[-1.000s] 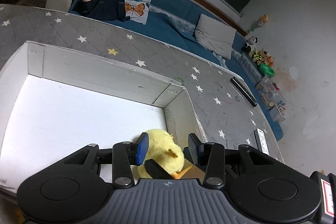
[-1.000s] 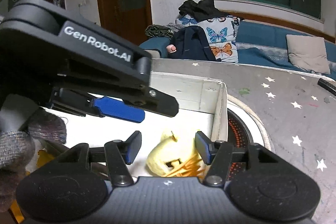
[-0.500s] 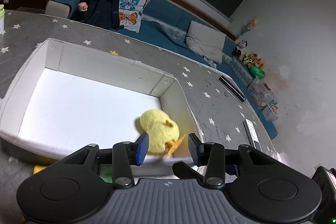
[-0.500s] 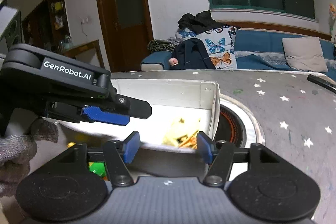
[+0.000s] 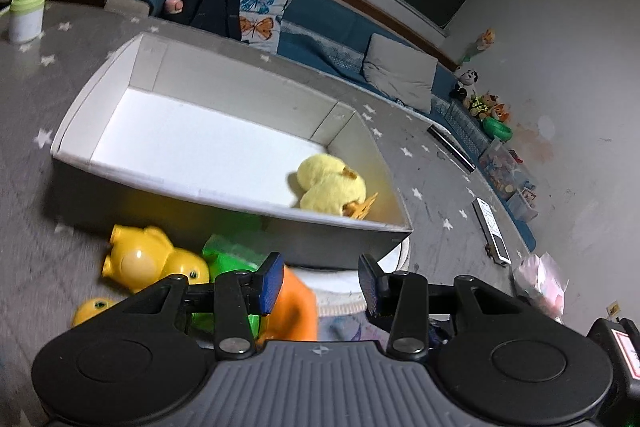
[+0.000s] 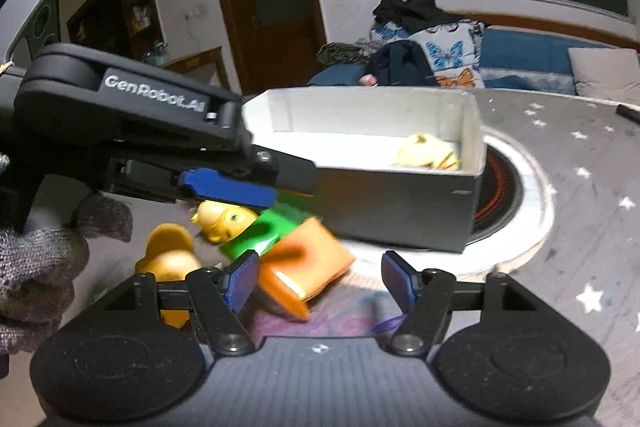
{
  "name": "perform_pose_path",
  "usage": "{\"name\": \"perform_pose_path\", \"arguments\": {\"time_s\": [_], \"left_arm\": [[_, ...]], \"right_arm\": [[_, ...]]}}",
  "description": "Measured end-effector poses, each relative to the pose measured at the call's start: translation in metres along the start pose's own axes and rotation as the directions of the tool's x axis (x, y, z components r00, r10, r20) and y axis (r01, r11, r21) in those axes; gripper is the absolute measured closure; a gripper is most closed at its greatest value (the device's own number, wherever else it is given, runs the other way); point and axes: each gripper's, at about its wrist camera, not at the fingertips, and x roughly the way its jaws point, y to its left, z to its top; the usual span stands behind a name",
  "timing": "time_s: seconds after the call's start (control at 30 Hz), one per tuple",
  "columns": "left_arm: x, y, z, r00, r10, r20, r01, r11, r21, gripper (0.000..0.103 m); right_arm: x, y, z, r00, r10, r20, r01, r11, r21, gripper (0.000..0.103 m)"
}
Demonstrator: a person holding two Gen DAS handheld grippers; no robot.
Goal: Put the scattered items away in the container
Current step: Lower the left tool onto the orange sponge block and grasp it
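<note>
A white cardboard box (image 5: 224, 195) sits on the star-patterned table; a yellow plush duck (image 5: 330, 187) lies in its near right corner, also seen in the right wrist view (image 6: 428, 153). In front of the box lie a yellow pig toy (image 5: 148, 259), a green block (image 5: 228, 251) and an orange block (image 6: 308, 267). My left gripper (image 5: 320, 283) is open and empty above the orange block (image 5: 294, 303). My right gripper (image 6: 320, 281) is open and empty, with the orange block between its fingers. The left gripper (image 6: 228, 183) hangs over the toys.
A round coil mat (image 6: 516, 187) lies under the box's right end. A white jar with a green lid (image 5: 26, 13) stands far left. A remote (image 5: 492, 231) and a black bar (image 5: 450, 147) lie right. A pink bag (image 5: 540, 279) sits near the edge.
Both grippers have pulled back out of the box and down toward the toys in front of it. The plush duck stays in the box. Both stay open.
</note>
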Motion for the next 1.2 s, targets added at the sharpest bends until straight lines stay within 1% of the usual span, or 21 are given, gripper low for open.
{"name": "perform_pose_path", "arguments": {"time_s": [0.23, 0.33, 0.37, 0.5, 0.7, 0.77, 0.83, 0.93, 1.03, 1.13, 1.2], "left_arm": [[0.002, 0.004, -0.006, 1.0, -0.013, -0.016, 0.012, 1.0, -0.019, 0.059], [0.004, 0.004, -0.008, 1.0, -0.015, -0.027, 0.014, 1.0, -0.021, 0.059], [0.005, 0.004, -0.009, 0.999, -0.014, -0.032, 0.013, 1.0, -0.022, 0.059], [0.011, 0.006, -0.013, 0.998, -0.032, -0.06, 0.029, 0.999, -0.044, 0.059], [0.02, 0.003, -0.022, 0.993, -0.057, -0.103, 0.052, 0.997, -0.055, 0.059], [0.02, 0.002, -0.021, 0.994, -0.056, -0.097, 0.051, 0.997, -0.056, 0.059], [0.02, 0.003, -0.02, 0.995, -0.043, -0.09, 0.036, 0.996, -0.077, 0.059], [0.018, 0.007, -0.018, 0.997, -0.019, -0.074, 0.012, 0.995, -0.095, 0.059], [0.018, 0.012, -0.015, 0.998, -0.001, -0.07, -0.007, 0.993, -0.118, 0.059], [0.019, 0.014, -0.013, 0.998, 0.003, -0.07, -0.012, 0.992, -0.128, 0.059], [0.021, 0.015, -0.012, 0.997, 0.004, -0.072, -0.014, 0.991, -0.135, 0.059]], "right_arm": [[0.02, 0.012, -0.006, 0.998, 0.023, -0.056, -0.024, 1.0, -0.012, 0.035], [0.028, 0.013, -0.009, 0.997, 0.016, -0.081, -0.017, 1.0, -0.017, 0.039], [0.028, 0.012, -0.01, 0.996, 0.008, -0.086, -0.01, 1.0, -0.02, 0.041], [0.026, 0.007, -0.012, 0.995, -0.027, -0.096, 0.024, 0.999, -0.026, 0.042], [0.012, -0.01, -0.014, 0.989, -0.109, -0.103, 0.109, 0.994, -0.005, 0.042], [0.007, -0.014, -0.014, 0.99, -0.098, -0.1, 0.1, 0.995, 0.011, 0.042], [0.002, -0.015, -0.013, 0.993, -0.069, -0.092, 0.072, 0.997, 0.027, 0.042], [0.002, -0.01, -0.011, 0.996, -0.042, -0.078, 0.044, 0.999, 0.016, 0.042], [0.009, -0.003, -0.006, 0.996, -0.04, -0.074, 0.039, 0.999, -0.011, 0.042], [0.019, 0.001, -0.002, 0.996, -0.042, -0.082, 0.04, 0.999, -0.022, 0.042], [0.026, 0.004, 0.0, 0.995, -0.038, -0.094, 0.036, 0.999, -0.024, 0.044]]}}
